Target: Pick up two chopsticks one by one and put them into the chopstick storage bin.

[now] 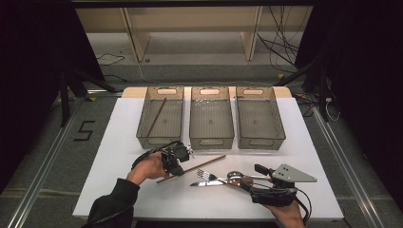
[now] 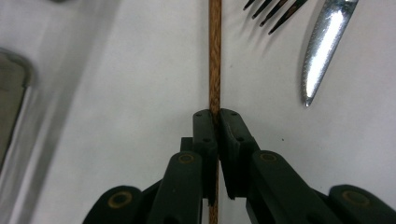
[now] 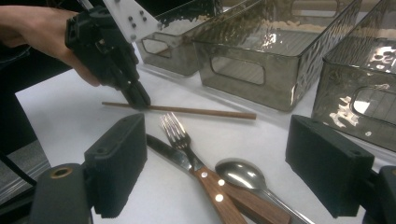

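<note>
A brown chopstick lies on the white table in front of the bins. My left gripper is shut on it near its left end; the left gripper view has the jaws of this gripper pinching the stick. A fork, a wood-handled knife and a spoon lie together just right of it. My right gripper sits open over their handles, and between the jaws of this gripper lie the fork and the spoon.
Three clear grey bins stand side by side at the back: the left bin holds another chopstick, while the middle bin and the right bin look bare. Floor and cables lie beyond the table.
</note>
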Action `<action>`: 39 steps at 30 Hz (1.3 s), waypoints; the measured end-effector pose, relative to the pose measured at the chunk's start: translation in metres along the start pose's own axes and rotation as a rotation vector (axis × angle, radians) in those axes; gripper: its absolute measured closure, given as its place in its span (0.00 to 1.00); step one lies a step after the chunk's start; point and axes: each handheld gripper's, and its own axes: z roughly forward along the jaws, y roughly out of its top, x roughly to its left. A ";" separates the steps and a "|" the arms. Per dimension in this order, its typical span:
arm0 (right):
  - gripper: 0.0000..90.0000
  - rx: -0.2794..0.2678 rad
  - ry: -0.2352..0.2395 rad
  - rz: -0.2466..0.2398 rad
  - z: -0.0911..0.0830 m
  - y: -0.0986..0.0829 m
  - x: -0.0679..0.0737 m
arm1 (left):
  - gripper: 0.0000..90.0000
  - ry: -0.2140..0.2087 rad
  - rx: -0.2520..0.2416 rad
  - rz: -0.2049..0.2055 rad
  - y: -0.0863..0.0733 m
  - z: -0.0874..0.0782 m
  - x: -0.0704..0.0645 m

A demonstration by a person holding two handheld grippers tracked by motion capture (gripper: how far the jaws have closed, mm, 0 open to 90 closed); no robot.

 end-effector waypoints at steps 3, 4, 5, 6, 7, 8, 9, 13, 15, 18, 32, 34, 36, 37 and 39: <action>0.24 0.001 -0.001 0.000 0.000 0.000 0.000 | 0.95 0.015 -0.013 -0.008 -0.001 -0.006 0.000; 0.24 0.001 0.000 0.000 0.000 0.000 0.000 | 0.95 0.019 -0.020 -0.006 -0.002 -0.007 0.000; 0.24 0.003 -0.001 0.000 0.000 0.000 0.000 | 0.95 0.016 -0.022 -0.003 -0.002 -0.009 0.000; 0.24 0.004 -0.002 -0.001 0.000 0.000 0.000 | 0.95 0.018 -0.025 0.000 -0.003 -0.011 -0.001; 0.24 0.003 -0.001 -0.001 0.000 0.000 0.000 | 0.95 0.025 -0.033 -0.001 -0.003 -0.013 -0.001; 0.24 0.003 -0.001 0.000 0.000 0.000 0.000 | 0.95 0.025 -0.042 -0.003 -0.003 -0.015 -0.002; 0.24 0.003 -0.001 0.001 0.000 0.000 0.000 | 0.95 0.028 -0.043 -0.001 -0.003 -0.017 -0.003; 0.24 0.004 0.001 0.003 0.001 -0.001 0.000 | 0.95 0.040 -0.086 -0.004 -0.005 -0.029 -0.004; 0.24 0.004 0.001 0.004 0.001 -0.001 0.000 | 0.95 0.041 -0.105 -0.002 -0.006 -0.035 -0.005; 0.24 0.004 0.001 0.005 0.001 -0.001 -0.001 | 0.95 0.050 -0.131 -0.007 -0.008 -0.044 -0.005; 0.24 0.005 0.000 0.006 0.001 -0.001 -0.001 | 0.95 0.094 -0.279 -0.098 -0.024 -0.076 0.011; 0.24 0.005 0.000 0.006 0.001 -0.001 -0.001 | 0.95 0.098 -0.294 -0.114 -0.025 -0.078 0.014; 0.24 0.006 -0.002 0.006 0.001 -0.001 -0.001 | 0.95 0.110 -0.305 -0.130 -0.027 -0.080 0.017; 0.24 0.006 -0.003 0.006 0.001 -0.001 -0.001 | 0.95 0.112 -0.304 -0.132 -0.027 -0.081 0.018; 0.24 0.006 -0.004 0.005 0.001 -0.001 -0.001 | 0.95 0.120 -0.322 -0.150 -0.028 -0.082 0.020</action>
